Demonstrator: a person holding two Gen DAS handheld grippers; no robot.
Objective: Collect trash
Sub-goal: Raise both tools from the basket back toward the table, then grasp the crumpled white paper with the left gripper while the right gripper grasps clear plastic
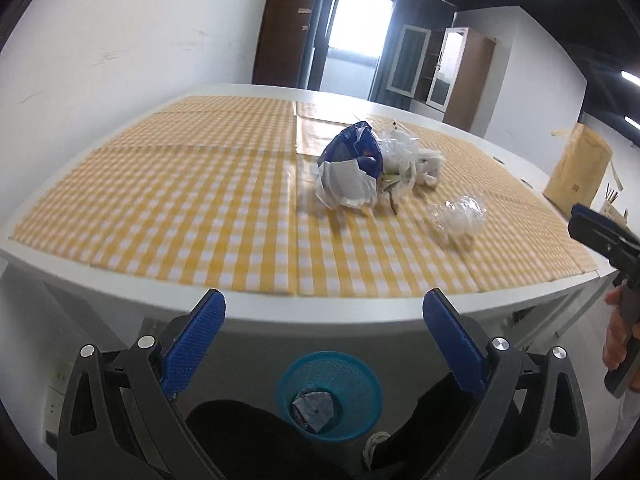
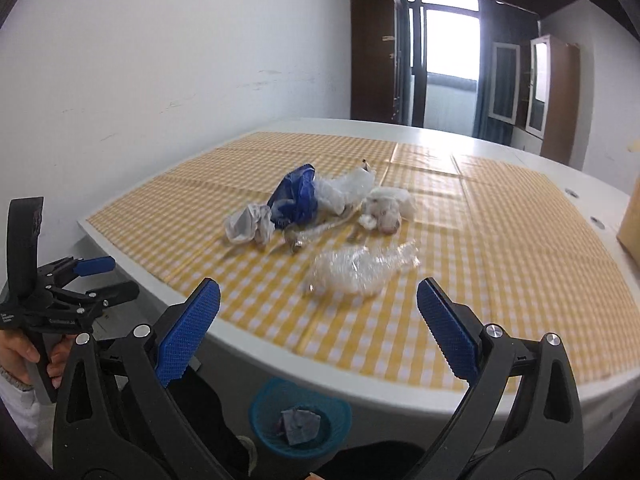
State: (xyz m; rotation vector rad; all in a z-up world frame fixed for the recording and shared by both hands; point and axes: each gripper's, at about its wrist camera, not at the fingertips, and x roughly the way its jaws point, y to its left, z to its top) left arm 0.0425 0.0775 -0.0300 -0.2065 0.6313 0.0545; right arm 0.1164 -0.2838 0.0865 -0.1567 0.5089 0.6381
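Trash pile (image 2: 316,208) sits mid-table on the yellow checked cloth (image 2: 500,240), strung out crosswise; blue bag (image 2: 296,196) on its left end. Crumpled clear wrap (image 2: 360,268) lies apart, nearer the front edge, long axis across. Left gripper (image 1: 324,320) and right gripper (image 2: 318,308) both spread wide, nothing between them, held off the table edge. Teal bin (image 2: 300,416) on the floor below holds a grey wad (image 2: 300,426).

Glossy checked tablecloth (image 1: 180,200); crinkly clear plastic wrap (image 2: 360,268); mesh plastic bin (image 2: 264,404).

Trash pile (image 2: 320,208) on table (image 2: 440,392)
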